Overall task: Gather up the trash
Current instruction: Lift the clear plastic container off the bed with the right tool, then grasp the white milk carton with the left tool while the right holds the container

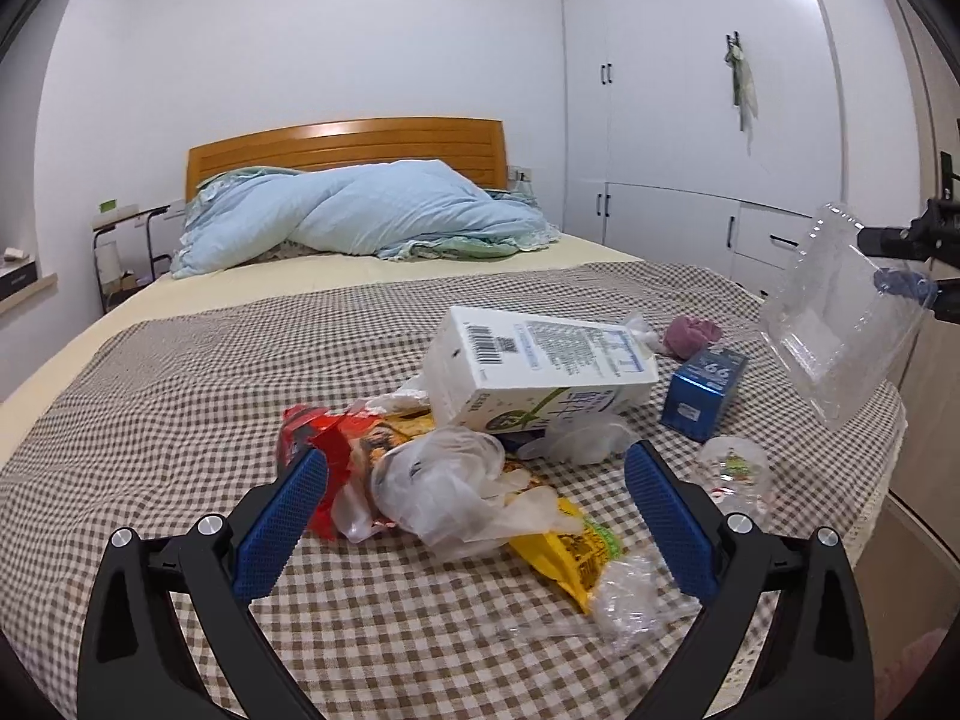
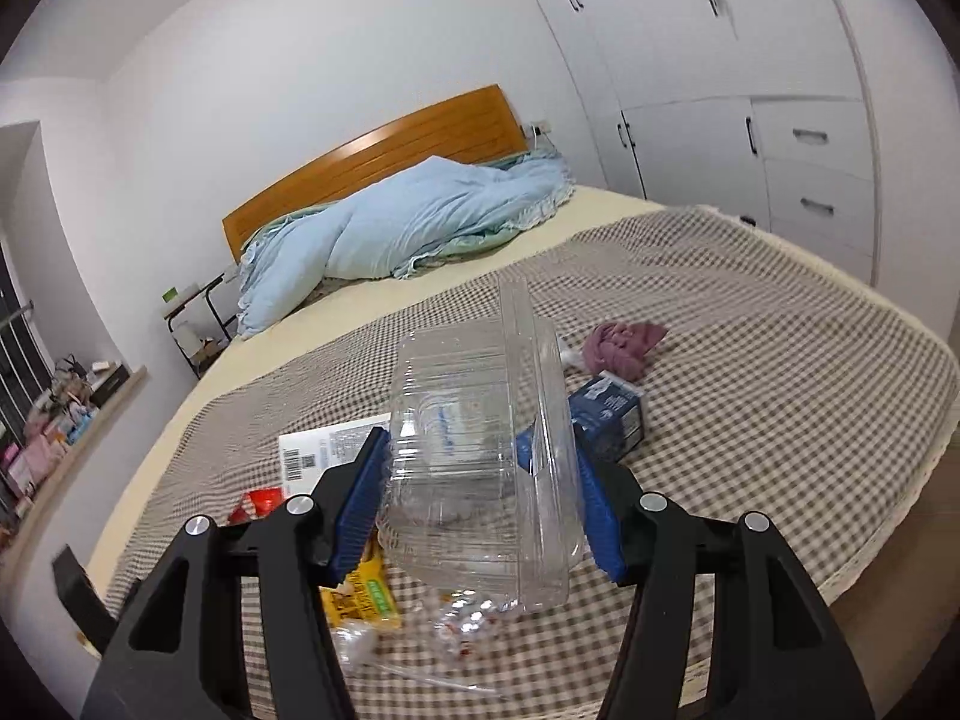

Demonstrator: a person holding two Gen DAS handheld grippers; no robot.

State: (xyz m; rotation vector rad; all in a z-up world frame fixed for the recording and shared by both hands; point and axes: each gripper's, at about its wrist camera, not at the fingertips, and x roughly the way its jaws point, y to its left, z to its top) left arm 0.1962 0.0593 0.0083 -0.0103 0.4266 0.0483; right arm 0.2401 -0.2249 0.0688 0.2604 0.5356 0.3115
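Clear plastic box point(image 2: 480, 456) held tight in right gripper point(image 2: 480, 480), lifted above bed point(image 2: 780, 360); left gripper point(image 1: 474, 516) wide open, nothing held, crumpled plastic bag point(image 1: 438, 480) between its fingers

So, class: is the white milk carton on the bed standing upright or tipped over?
Tipped over. The white milk carton lies on its side on the checked blanket, barcode face up, propped on the wrappers.
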